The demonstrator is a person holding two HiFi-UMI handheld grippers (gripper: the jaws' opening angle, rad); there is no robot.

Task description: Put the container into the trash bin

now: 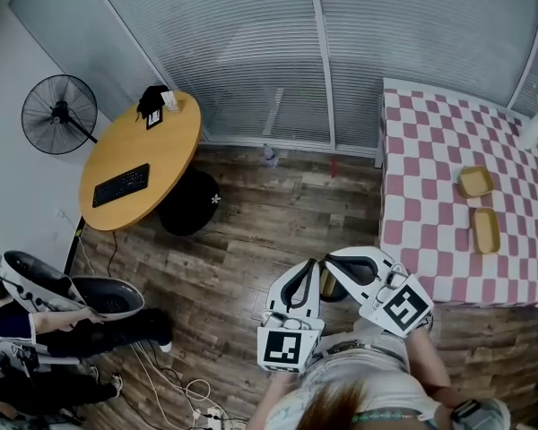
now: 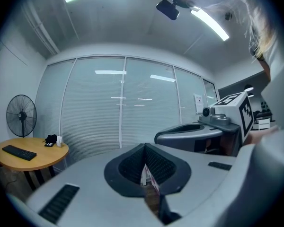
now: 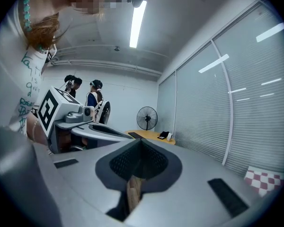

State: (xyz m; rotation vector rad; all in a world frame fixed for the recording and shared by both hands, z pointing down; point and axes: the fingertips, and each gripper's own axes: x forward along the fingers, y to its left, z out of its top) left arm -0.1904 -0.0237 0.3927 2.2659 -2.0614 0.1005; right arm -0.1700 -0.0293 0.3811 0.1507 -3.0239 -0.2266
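my left hand-held gripper (image 1: 310,265) is clenched on nothing, jaws pressed together, and my right hand-held gripper (image 1: 332,260) is the same. both are held close to my body, roughly level, tips side by side over the wood floor (image 1: 278,195). out to the right, well apart from them, the checked surface (image 1: 412,150) carries two shallow tan trays, the nearer container (image 1: 486,229) and the farther container (image 1: 475,181), just beside each other. i can't find a trash bin in any view. i judge this fits either heading for a container or standing clear after one went in — the frames don't settle it. any pick-up would need the jaws opened and the bin located.
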